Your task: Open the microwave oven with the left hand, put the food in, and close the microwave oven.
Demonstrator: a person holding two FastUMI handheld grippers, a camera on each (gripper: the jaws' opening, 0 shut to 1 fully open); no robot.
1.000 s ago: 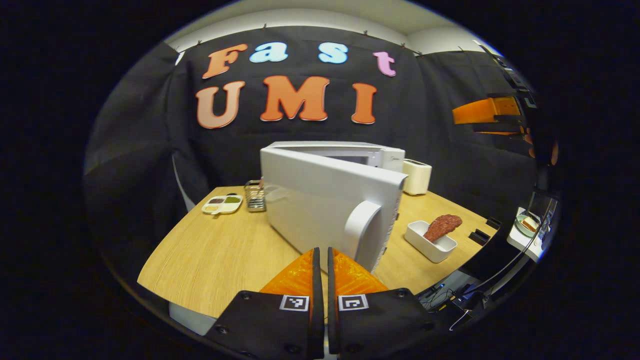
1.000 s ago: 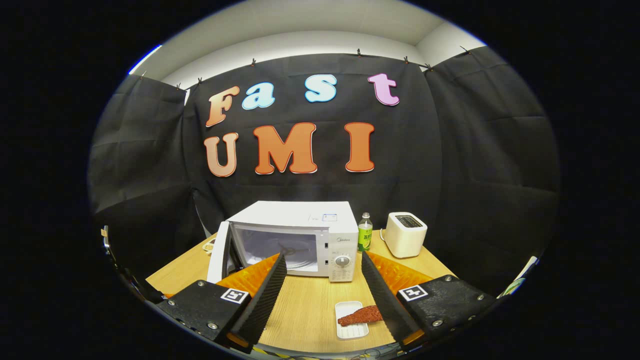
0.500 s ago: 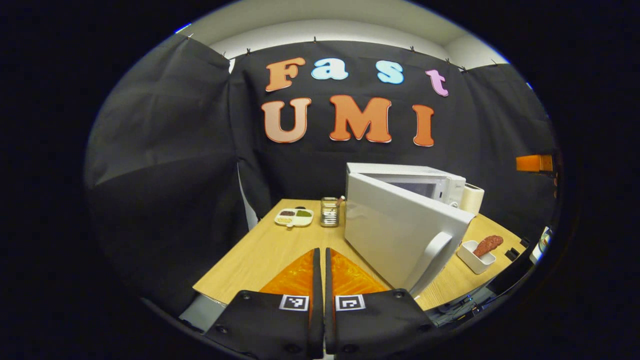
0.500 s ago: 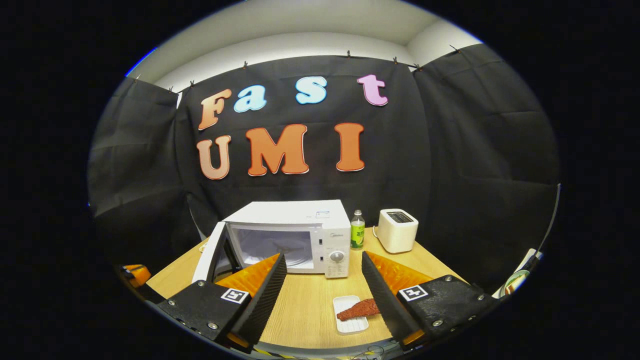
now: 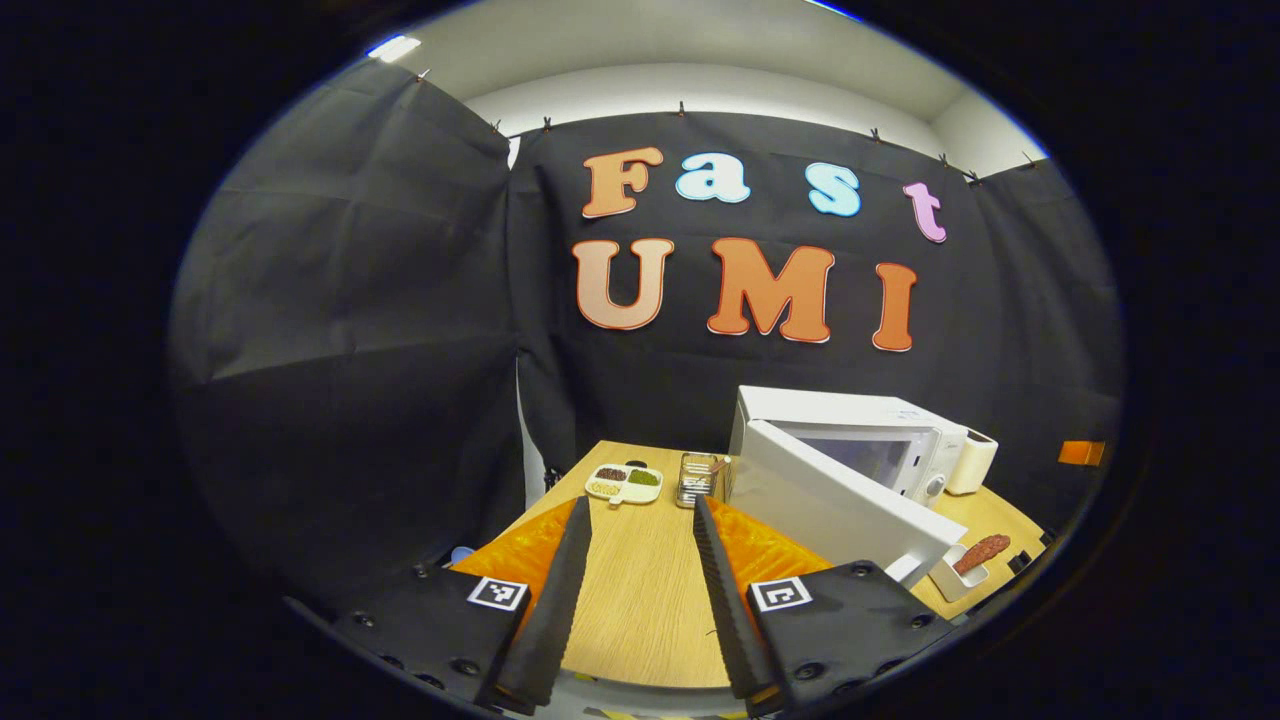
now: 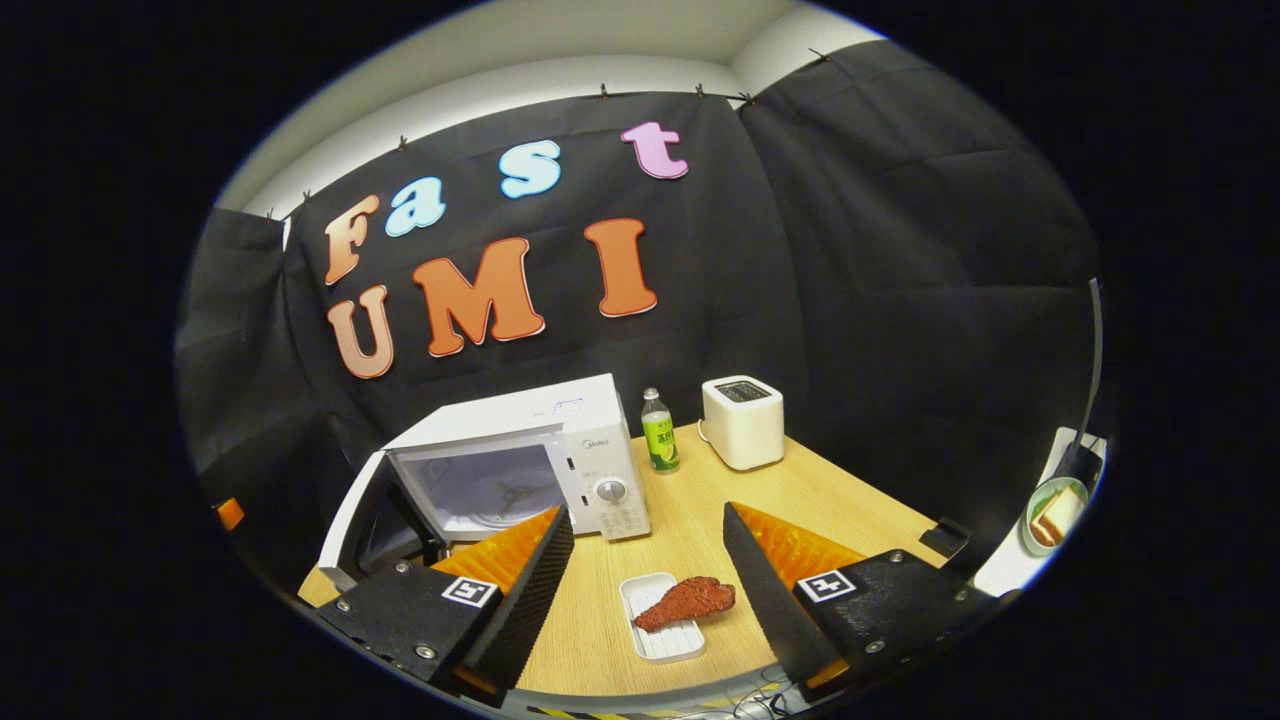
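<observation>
The white microwave (image 6: 520,450) stands on the wooden table (image 6: 720,500) with its door (image 5: 840,510) swung wide open and its cavity (image 6: 480,490) showing. In front of it a reddish-brown piece of food (image 6: 685,603) lies across a small white tray (image 6: 662,630). My right gripper (image 6: 645,570) hangs open above the table's near edge, the tray between its fingers farther off. My left gripper (image 5: 635,590) is open over the table's left part, away from the door. The food (image 5: 982,552) and tray (image 5: 950,578) appear low at the right in the left gripper view.
A white toaster (image 6: 742,422) and a green bottle (image 6: 658,432) stand right of the microwave. A sectioned dish (image 5: 624,483) and a metal rack (image 5: 697,479) sit at the table's back left. A plate with bread (image 6: 1052,515) rests off the table's right end.
My left gripper has drawn back and leftward from the door handle and opened its fingers. The right gripper has swung right and tilted, with the tray now between its fingers.
</observation>
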